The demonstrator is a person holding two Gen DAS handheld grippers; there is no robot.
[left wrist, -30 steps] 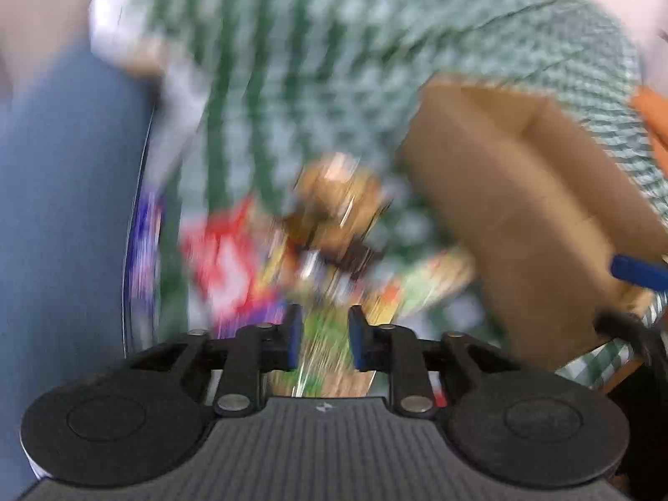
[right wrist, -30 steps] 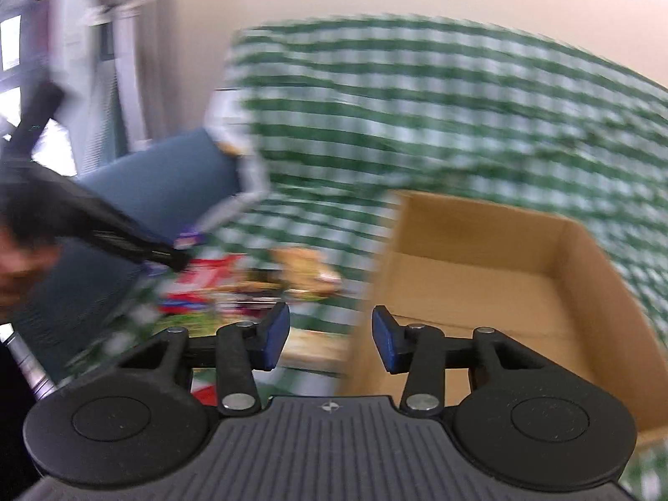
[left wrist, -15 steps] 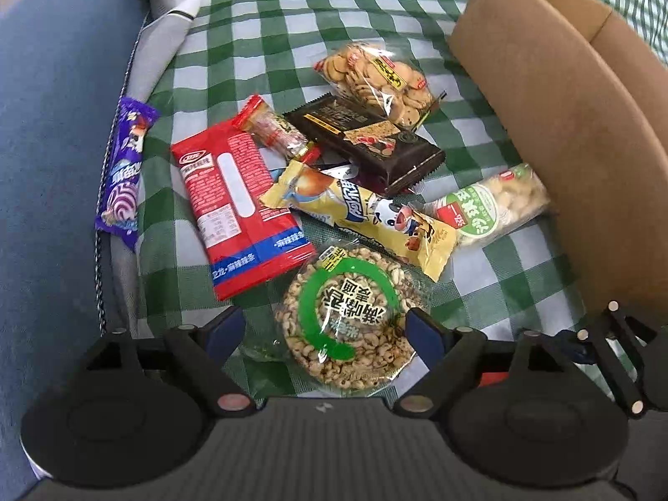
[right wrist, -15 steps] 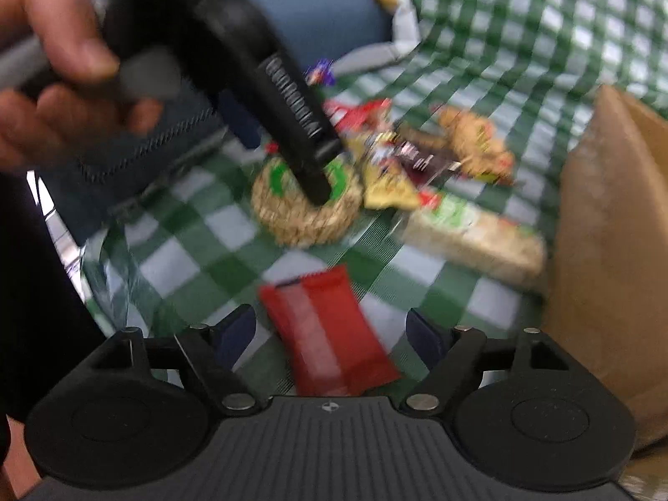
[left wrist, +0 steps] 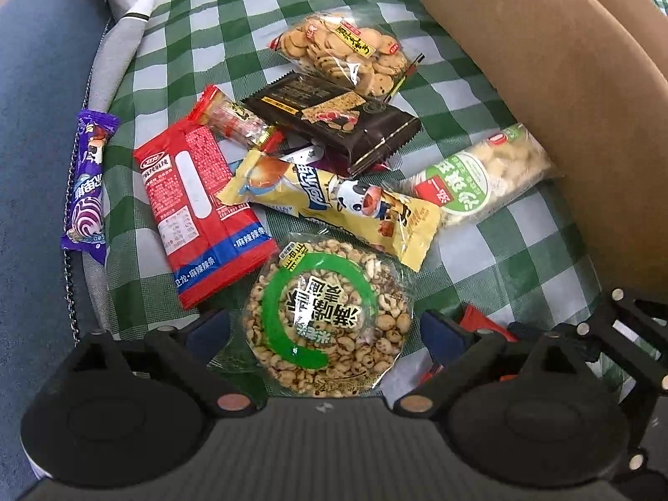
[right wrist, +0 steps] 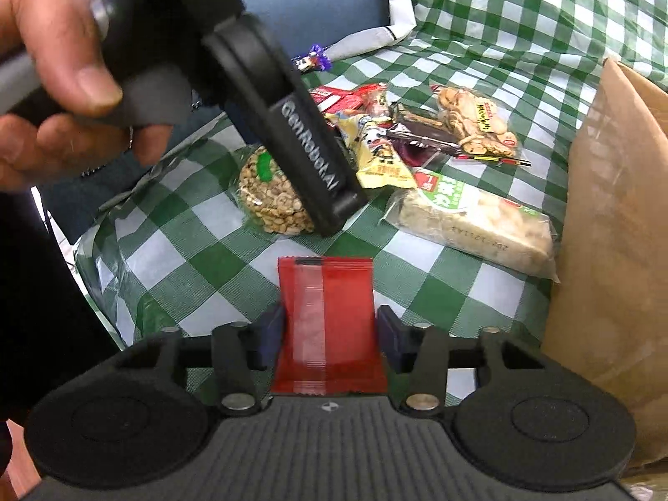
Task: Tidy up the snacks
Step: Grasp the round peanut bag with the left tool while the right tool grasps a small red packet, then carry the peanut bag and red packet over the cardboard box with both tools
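Observation:
A round clear pack of puffed grain with a green ring (left wrist: 327, 313) lies on the green checked cloth between the fingers of my left gripper (left wrist: 325, 332). Its jaws are opening and stand wide, clear of the pack on both sides. My right gripper (right wrist: 330, 334) is closing on a flat red packet (right wrist: 325, 296); the pads touch both its long edges and pinch it narrower there. The left gripper's black body (right wrist: 292, 125), held by a hand (right wrist: 54, 62), hangs over the grain pack (right wrist: 267, 196) in the right wrist view.
Several more snacks lie in a heap: a red pack (left wrist: 200, 204), a yellow cow-print pack (left wrist: 334, 200), a dark box (left wrist: 334, 121), biscuits (left wrist: 346, 50), a white-green pack (left wrist: 480, 183), a purple bar (left wrist: 85, 183). An open cardboard box (left wrist: 542, 83) stands right; a blue cushion (left wrist: 33, 125) left.
Both grippers came down from a blurred sweep to the cloth. The left jaws spread wide around the grain pack. The right jaws opened, then closed in on the red packet.

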